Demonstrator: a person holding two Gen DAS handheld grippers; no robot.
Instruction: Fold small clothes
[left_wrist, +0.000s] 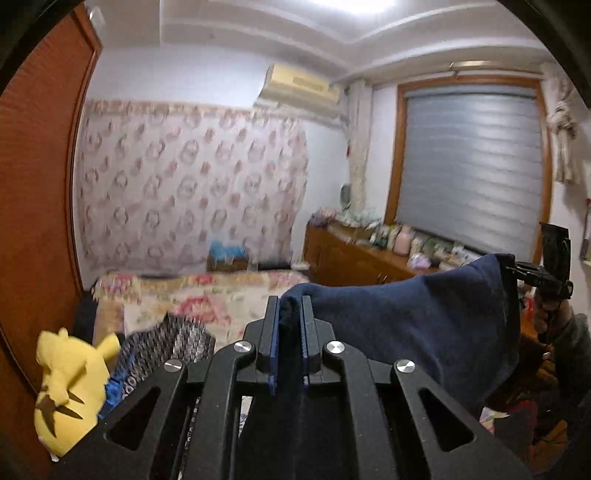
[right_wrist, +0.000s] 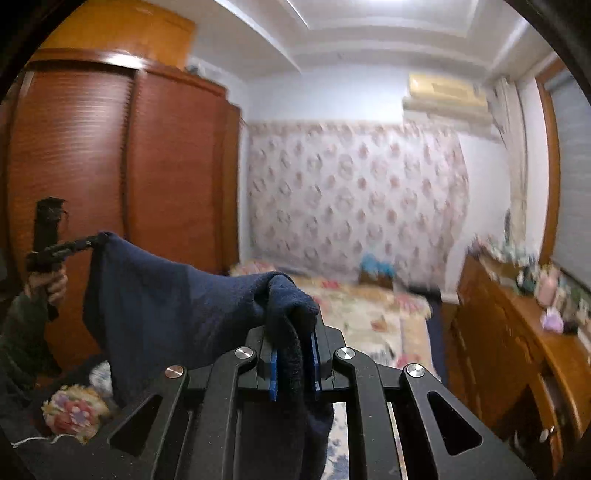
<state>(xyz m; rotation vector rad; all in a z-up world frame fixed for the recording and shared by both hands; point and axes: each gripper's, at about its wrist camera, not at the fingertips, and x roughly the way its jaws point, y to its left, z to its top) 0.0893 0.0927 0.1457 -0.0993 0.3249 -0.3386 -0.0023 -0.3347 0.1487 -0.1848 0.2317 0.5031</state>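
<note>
Left wrist view: the left gripper (left_wrist: 290, 306) has its jaws closed narrowly on one bunched corner of a navy blue garment (left_wrist: 413, 317), the cloth pinched between the two blue-edged pads. From this corner the garment stretches to the right, sagging slightly, up to the right gripper (left_wrist: 511, 266), which clamps the opposite corner and is held by the person's right hand (left_wrist: 546, 314). The cloth hangs in the air between the two grippers, above and in front of a bed with a floral cover (left_wrist: 207, 295), its lower edge draping down out of sight. At lower left lie a yellow Pikachu plush toy (left_wrist: 70, 391) and, just beside it, a dark patterned cloth (left_wrist: 166, 343). A floral curtain (left_wrist: 192, 184) covers the far wall, an air conditioner (left_wrist: 299, 88) sits above it, and a wooden cabinet (left_wrist: 354, 258) crowded with small items stands under a window with a grey blind (left_wrist: 469, 166). Right wrist view: the right gripper's jaws are likewise shut on a thick fold of the garment, which spills over and between the pads and hangs below them. The cloth runs left to the left gripper, gripped by the left hand (right_wrist: 50, 286), in front of a wooden wardrobe (right_wrist: 110, 177). Both views are motion-blurred.
</note>
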